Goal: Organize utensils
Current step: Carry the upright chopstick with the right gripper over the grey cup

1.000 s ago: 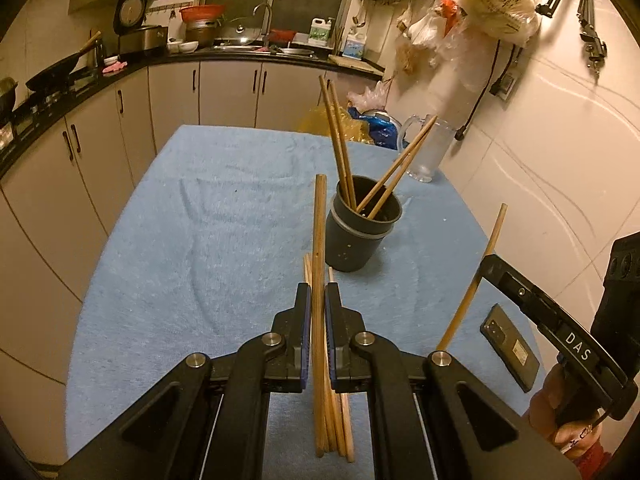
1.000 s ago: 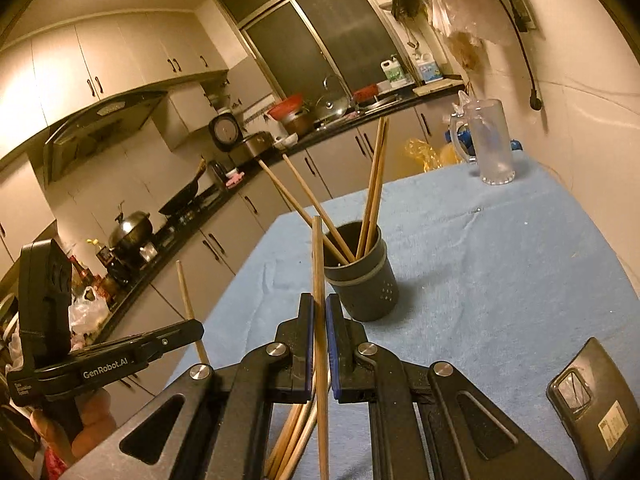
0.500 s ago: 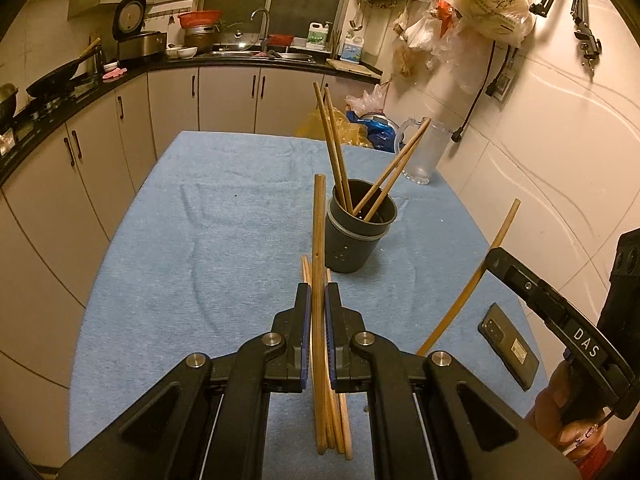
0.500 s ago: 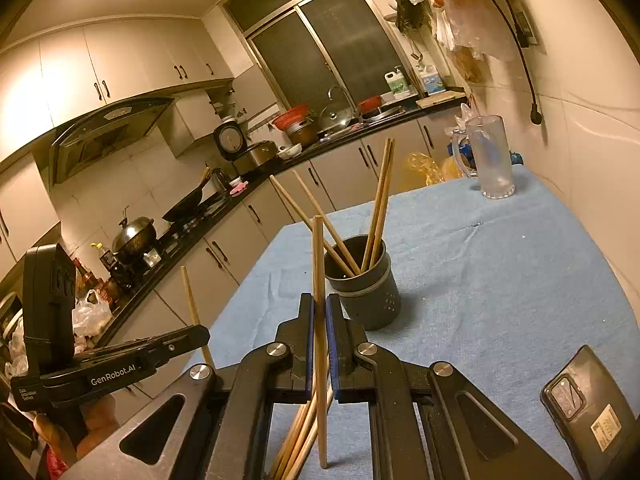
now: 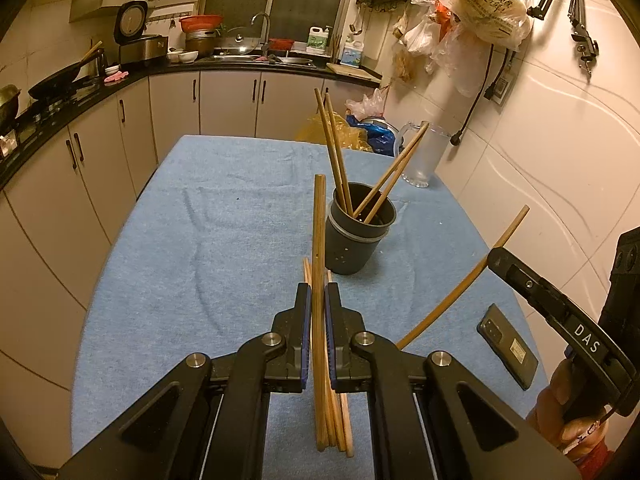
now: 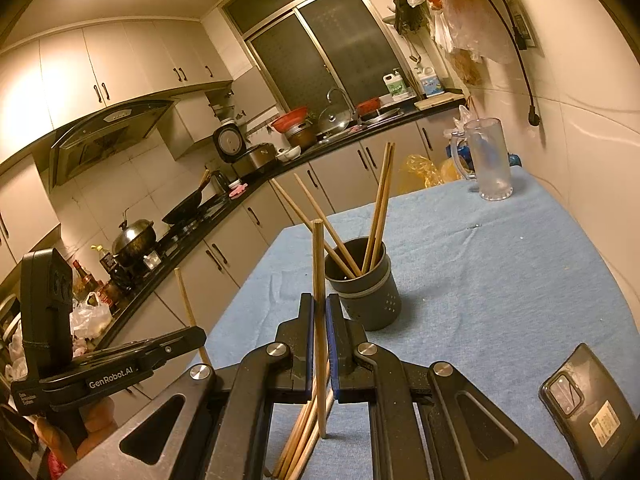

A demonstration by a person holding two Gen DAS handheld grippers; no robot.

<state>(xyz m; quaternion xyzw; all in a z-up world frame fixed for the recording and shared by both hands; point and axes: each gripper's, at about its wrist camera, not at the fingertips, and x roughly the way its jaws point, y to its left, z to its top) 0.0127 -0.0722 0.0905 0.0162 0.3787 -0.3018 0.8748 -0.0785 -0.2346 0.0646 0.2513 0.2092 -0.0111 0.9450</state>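
A dark grey utensil cup stands on the blue cloth with several wooden chopsticks leaning in it; it also shows in the right wrist view. My left gripper is shut on one wooden chopstick that points up and forward, just left of the cup. My right gripper is shut on another chopstick, held upright near the cup's left side. More loose chopsticks lie on the cloth under the grippers, also seen in the right wrist view.
A black phone lies on the cloth at the right, also in the right wrist view. A clear glass mug stands at the far right corner. The blue-covered table has kitchen cabinets left and a tiled wall right.
Both grippers have lifted and drawn back slightly with their chopsticks. The right chopstick has tilted more upright and lifted clear of the loose pile.
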